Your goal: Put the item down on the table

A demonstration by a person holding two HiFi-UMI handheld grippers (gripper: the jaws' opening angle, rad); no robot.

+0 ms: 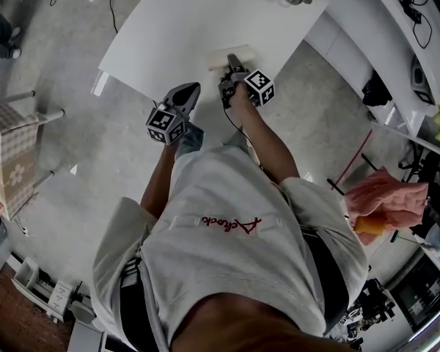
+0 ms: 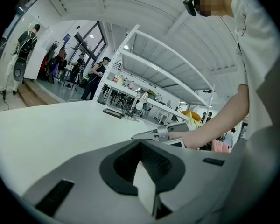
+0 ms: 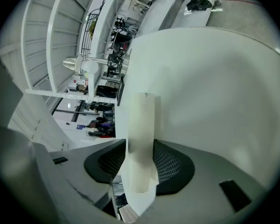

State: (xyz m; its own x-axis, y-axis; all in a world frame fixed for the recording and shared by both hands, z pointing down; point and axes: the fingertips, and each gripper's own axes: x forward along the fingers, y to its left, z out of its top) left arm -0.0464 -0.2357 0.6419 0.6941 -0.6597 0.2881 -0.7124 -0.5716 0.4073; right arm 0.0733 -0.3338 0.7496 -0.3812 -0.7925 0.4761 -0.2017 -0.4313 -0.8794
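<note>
2 grippers: left gripper point(image 1: 193, 89), right gripper point(image 1: 233, 68); 1 white block point(image 1: 224, 56); 1 table point(image 1: 169, 35); maybe 4 distant people point(image 2: 97, 78), blurry.

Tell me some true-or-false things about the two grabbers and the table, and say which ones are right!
1. The right gripper holds a cream block between its jaws. True.
2. The table is black. False: it is white.
3. The left gripper grips the block too. False: it sits off to the side, apart from the block, with no block in its jaws.
4. The person's shirt has red writing on it. True.
5. A pink cloth lies on the table next to the block. False: the cloth is far off to the side, not on this table.
</note>
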